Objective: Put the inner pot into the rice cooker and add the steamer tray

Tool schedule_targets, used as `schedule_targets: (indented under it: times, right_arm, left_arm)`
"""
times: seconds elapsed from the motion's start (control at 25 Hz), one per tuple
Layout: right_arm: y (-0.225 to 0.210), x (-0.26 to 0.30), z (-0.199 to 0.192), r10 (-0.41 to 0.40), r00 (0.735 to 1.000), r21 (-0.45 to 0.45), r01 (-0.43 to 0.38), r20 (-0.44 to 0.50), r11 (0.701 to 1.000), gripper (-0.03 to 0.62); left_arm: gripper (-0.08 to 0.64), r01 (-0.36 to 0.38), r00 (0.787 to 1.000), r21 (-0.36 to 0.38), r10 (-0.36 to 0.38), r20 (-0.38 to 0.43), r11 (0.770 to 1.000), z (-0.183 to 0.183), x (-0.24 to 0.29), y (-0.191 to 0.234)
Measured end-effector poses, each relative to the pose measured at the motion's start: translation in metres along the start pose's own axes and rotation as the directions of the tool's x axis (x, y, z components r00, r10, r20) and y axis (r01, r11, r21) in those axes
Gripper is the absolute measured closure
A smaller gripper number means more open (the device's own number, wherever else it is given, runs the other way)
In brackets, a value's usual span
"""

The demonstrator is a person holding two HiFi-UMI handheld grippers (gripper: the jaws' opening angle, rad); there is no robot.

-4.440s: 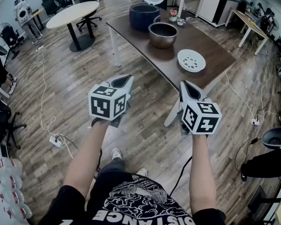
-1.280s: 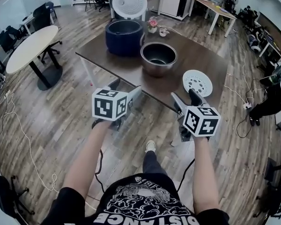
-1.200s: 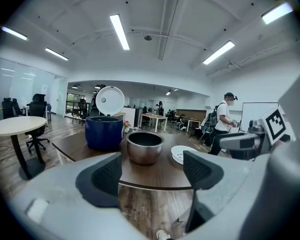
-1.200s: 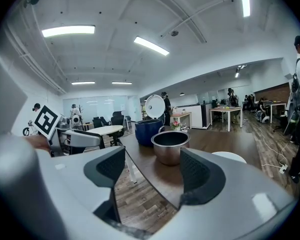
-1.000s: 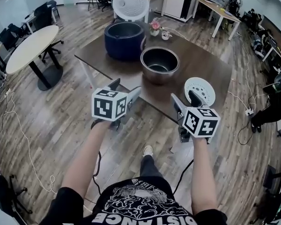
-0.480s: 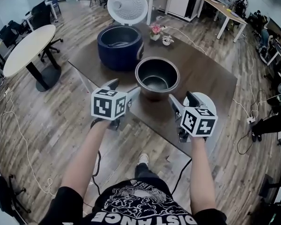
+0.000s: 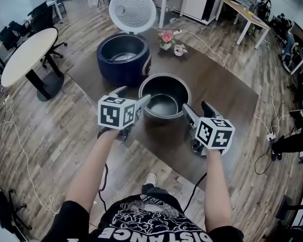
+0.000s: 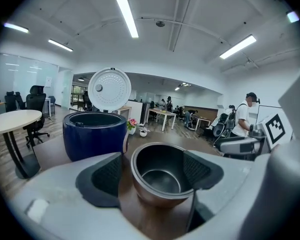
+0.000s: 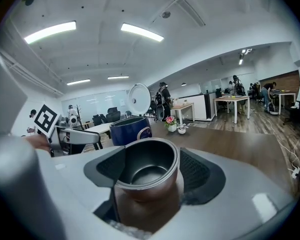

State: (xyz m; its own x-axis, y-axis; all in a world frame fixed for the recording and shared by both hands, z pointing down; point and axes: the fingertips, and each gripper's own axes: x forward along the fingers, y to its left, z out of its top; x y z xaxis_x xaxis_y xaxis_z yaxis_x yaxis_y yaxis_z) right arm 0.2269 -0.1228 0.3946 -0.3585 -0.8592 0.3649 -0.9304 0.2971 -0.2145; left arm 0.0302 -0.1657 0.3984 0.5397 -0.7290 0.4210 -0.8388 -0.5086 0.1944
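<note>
— Right, the walk-up is over. Seconds ago both pairs hung over bare floor with the table well ahead. Now the left tongs (image 7: 135,94) and the right tongs (image 7: 195,106) sit over the near edge of the table (image 7: 227,84).

— Anything in them?

— Nothing. Both sets of jaws stand apart, pads wide, clamped on no thing. Each gripper view frames the inner pot (image 7: 164,97) in the gap, just ahead of the pads.

— So where is the pot?

— On the table, upright and empty, between the two pairs, one at either flank of its near rim. Whether the left tip touches that rim, I can't tell.

— And the steamer tray?

— That's the other change. It lay in plain sight to the pot's right a second ago, and now I can't find it. Most likely it's hidden under the right tongs' marker cube.

— Beyond the pot?

— The rice cooker (image 7: 123,54), blue, just behind and to the left, with its lid (image 7: 135,4) thrown back and the cavity open. Further on, a small flower pot (image 7: 165,37).

— Your read?

— Approach done, lift not begun. I'd judge a two-sided grip on the rim comes next, then a short carry back-left into the cooker. The tray waits its turn.
</note>
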Motion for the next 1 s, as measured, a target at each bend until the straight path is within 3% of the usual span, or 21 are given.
schedule_targets:
  times: [0.52,1.0]
  right_arm:
    - [-0.039,0.049,0.013,0.007,1.000,0.033,-0.006,-0.026,0.999,0.262]
    - [-0.050,0.071,-0.017,-0.034,0.995,0.130,0.046,-0.092,0.991,0.268]
  left_arm:
    - [0.173,-0.013,1.000,-0.008,0.013,-0.027,1.000,0.019,0.060,0.020]
    - [0.173,0.031,0.996,-0.039,-0.034,-0.079,0.999,0.003,0.086,0.033]
